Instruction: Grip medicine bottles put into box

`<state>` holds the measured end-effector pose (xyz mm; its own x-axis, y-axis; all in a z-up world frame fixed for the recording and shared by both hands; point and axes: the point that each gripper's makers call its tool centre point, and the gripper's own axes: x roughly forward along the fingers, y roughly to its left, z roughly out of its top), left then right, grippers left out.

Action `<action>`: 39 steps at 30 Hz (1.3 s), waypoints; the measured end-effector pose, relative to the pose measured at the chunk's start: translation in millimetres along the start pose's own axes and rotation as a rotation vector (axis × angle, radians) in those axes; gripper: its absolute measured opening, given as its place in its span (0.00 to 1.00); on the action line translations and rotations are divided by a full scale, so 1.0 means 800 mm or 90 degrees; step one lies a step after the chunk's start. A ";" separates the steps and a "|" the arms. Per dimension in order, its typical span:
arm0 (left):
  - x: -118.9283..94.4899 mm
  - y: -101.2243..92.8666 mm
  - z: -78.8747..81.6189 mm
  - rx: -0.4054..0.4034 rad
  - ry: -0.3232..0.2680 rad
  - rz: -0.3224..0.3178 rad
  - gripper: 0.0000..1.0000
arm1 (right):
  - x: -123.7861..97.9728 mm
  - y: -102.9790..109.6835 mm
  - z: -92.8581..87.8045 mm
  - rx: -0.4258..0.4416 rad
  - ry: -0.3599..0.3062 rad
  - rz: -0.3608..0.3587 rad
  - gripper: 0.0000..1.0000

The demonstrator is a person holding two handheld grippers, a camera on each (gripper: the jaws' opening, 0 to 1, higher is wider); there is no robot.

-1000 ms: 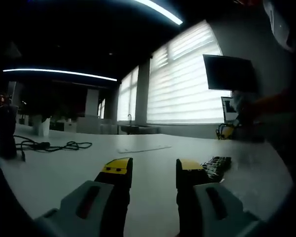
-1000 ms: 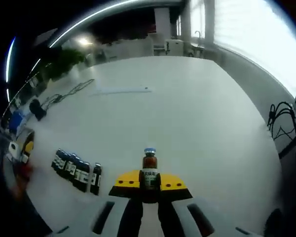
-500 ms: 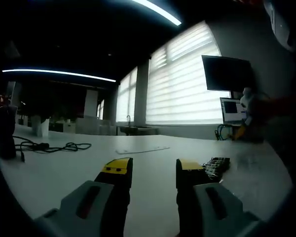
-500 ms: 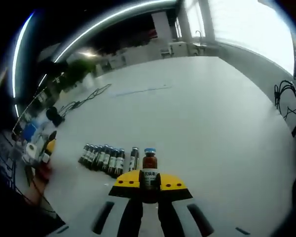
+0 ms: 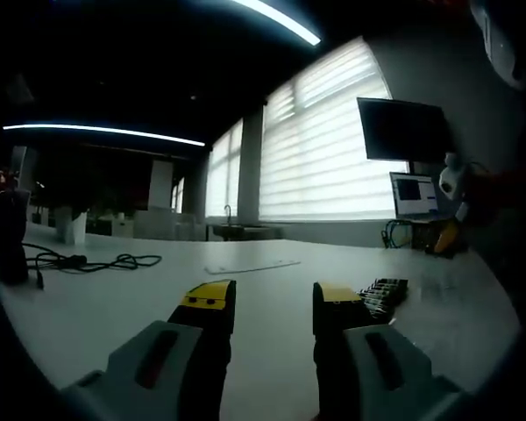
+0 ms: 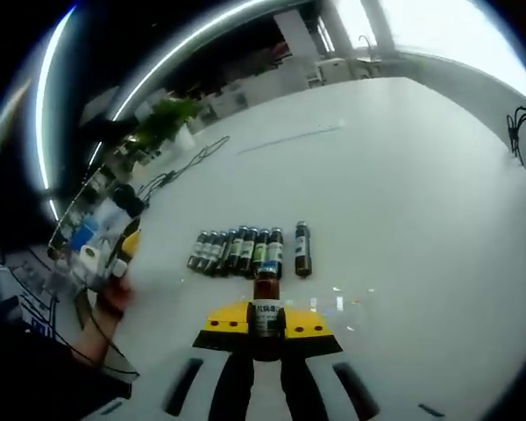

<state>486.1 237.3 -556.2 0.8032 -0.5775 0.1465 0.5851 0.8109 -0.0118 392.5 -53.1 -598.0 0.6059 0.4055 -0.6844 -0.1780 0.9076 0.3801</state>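
Label on held bottle [image 6: 265, 309] too blurred; nothing readable.

The left gripper view sits low, close above the white table [image 5: 96, 307], and looks level across it toward the bright blinds [image 5: 333, 149]. The right gripper view looks steeply down on the same table [image 6: 403, 175] from higher up. Both views take in the row of bottles [image 6: 237, 250], seen near the right edge of the left gripper view [image 5: 384, 292].
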 end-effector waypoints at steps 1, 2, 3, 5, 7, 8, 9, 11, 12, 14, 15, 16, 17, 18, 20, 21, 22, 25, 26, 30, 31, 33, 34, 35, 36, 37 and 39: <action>0.000 0.000 0.000 0.000 0.000 0.000 0.28 | 0.001 0.004 -0.004 0.005 0.000 0.006 0.07; 0.000 0.000 0.000 0.000 0.000 0.000 0.28 | 0.003 0.007 -0.006 0.010 -0.002 0.009 0.07; 0.000 0.000 0.000 0.000 -0.001 0.000 0.28 | 0.004 0.009 -0.008 0.014 -0.003 0.011 0.07; 0.000 0.000 0.001 0.000 -0.002 -0.001 0.28 | 0.009 0.014 -0.012 0.019 -0.005 0.013 0.07; 0.000 0.000 0.001 0.000 -0.002 -0.001 0.28 | 0.014 0.019 -0.016 0.015 -0.001 0.016 0.07; 0.000 0.000 0.001 0.000 -0.002 -0.001 0.28 | 0.016 0.020 -0.017 0.015 0.000 0.016 0.07; 0.000 0.000 0.001 0.000 -0.002 -0.001 0.28 | 0.020 0.021 -0.019 0.013 0.005 0.017 0.07; 0.000 0.000 0.001 -0.001 -0.001 -0.002 0.28 | 0.024 0.023 -0.024 0.010 0.016 0.020 0.07; 0.000 -0.001 0.001 0.000 -0.001 -0.002 0.28 | 0.026 0.024 -0.025 0.008 0.020 0.021 0.07; 0.000 0.000 0.001 0.000 -0.002 -0.002 0.28 | 0.029 0.023 -0.028 -0.001 0.027 0.019 0.07; 0.000 0.000 0.001 -0.001 -0.002 -0.001 0.28 | 0.031 0.021 -0.030 -0.001 0.034 0.018 0.07; 0.000 0.000 0.001 -0.002 -0.003 0.000 0.28 | 0.033 0.020 -0.032 0.001 0.039 0.019 0.07; 0.000 0.001 0.002 -0.002 -0.004 0.000 0.28 | 0.034 0.020 -0.033 0.002 0.043 0.020 0.07; 0.000 0.001 0.002 -0.003 -0.004 0.001 0.28 | 0.035 0.021 -0.035 0.002 0.049 0.023 0.07; 0.000 0.001 0.002 -0.002 -0.005 0.001 0.28 | 0.038 0.022 -0.040 0.003 0.057 0.025 0.07; 0.000 0.001 0.002 -0.002 -0.004 0.001 0.28 | 0.039 0.022 -0.041 0.002 0.057 0.024 0.07; 0.000 0.001 0.002 -0.002 -0.004 0.001 0.28 | 0.040 0.021 -0.042 0.003 0.057 0.024 0.07; 0.000 0.001 0.002 -0.003 -0.005 0.001 0.28 | 0.041 0.020 -0.042 0.005 0.054 0.022 0.07; 0.000 0.001 0.002 -0.003 -0.005 0.000 0.28 | 0.042 0.020 -0.042 0.008 0.052 0.024 0.07; 0.000 0.000 0.002 -0.003 -0.005 -0.001 0.28 | 0.043 0.022 -0.041 0.008 0.045 0.033 0.07; 0.000 0.000 0.002 -0.003 -0.005 -0.002 0.28 | 0.043 0.023 -0.040 0.010 0.037 0.037 0.07; 0.000 0.001 0.002 -0.004 -0.005 -0.001 0.28 | 0.044 0.022 -0.041 0.014 0.037 0.039 0.08; 0.000 0.001 0.002 -0.004 -0.005 -0.001 0.28 | 0.045 0.022 -0.043 0.014 0.040 0.039 0.08; 0.000 0.001 0.002 -0.003 -0.005 -0.001 0.28 | 0.045 0.022 -0.044 0.013 0.042 0.039 0.08; 0.000 0.001 0.002 -0.004 -0.005 -0.001 0.28 | 0.046 0.021 -0.046 0.012 0.044 0.039 0.08; 0.000 0.001 0.001 -0.004 -0.005 -0.001 0.28 | 0.046 0.021 -0.046 0.011 0.044 0.037 0.08; 0.000 0.001 0.001 -0.004 -0.005 -0.001 0.28 | 0.046 0.021 -0.046 0.009 0.040 0.041 0.08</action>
<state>486.6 238.0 -555.2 0.8015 -0.5778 0.1540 0.5870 0.8094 -0.0176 383.5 -18.7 -639.5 0.5439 0.4690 -0.6959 -0.2041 0.8783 0.4324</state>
